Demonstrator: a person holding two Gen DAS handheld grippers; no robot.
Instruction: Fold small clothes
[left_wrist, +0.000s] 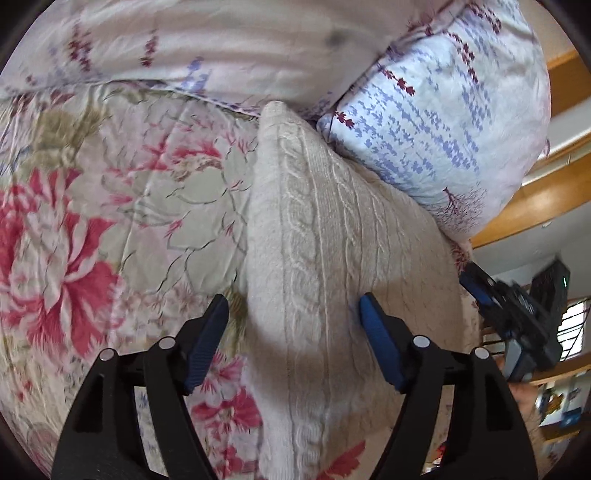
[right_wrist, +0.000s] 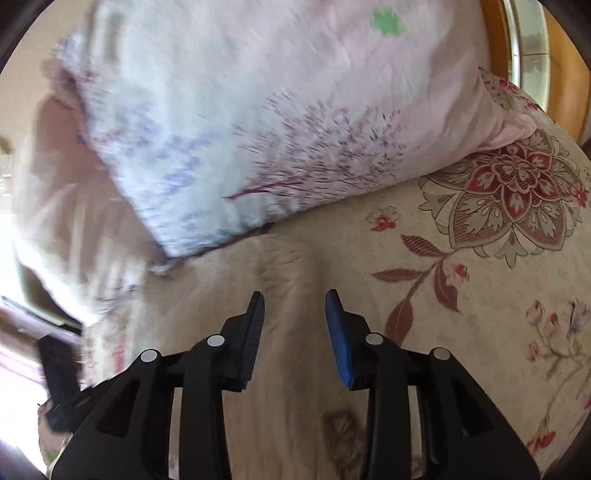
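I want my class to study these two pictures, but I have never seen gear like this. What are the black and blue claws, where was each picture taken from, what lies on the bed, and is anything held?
The claws are hand-held grippers, one in each of a person's hands, each with a wide-angle camera looking along its two fingers. One picture comes from the left gripper, the other from the right gripper. The right gripper also shows at the edge of the left view.

On the flowered bedspread lies a cream cable-knit sweater, already folded narrow, beside a pillow.

Nothing is held: both grippers hover over the sweater with jaws apart.
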